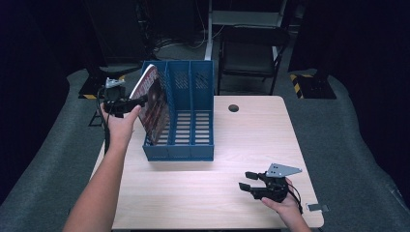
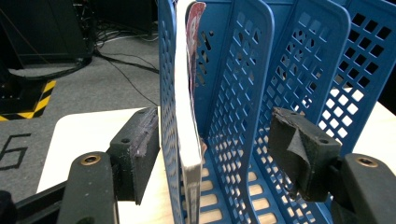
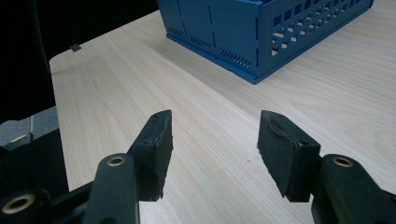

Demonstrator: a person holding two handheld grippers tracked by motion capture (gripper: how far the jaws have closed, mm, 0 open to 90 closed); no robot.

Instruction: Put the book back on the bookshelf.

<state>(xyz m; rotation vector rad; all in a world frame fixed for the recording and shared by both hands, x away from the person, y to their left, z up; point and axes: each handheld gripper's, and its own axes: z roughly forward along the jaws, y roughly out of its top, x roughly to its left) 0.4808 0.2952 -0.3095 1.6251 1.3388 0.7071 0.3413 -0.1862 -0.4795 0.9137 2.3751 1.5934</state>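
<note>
Book and file rack on the table, seen from the high view. The blue, three-slot file rack is taken as the landmark. The book is lodged in the rack's leftmost slot, tilted, with its upper part leaning out over the rack's left wall. The left gripper is held just outside that left wall, level with the book's upper half. In the left gripper view, the book's pale page edge and the rack's left wall are seen between the two pads, with a clear gap on either side; the jaws are spread wide and nothing is gripped. One pad lies outside the rack, the other over the slot dividers. The right gripper is rested well in front of the rack and to its right, near the table's front edge; its jaws are parted and nothing is held between them.
</note>
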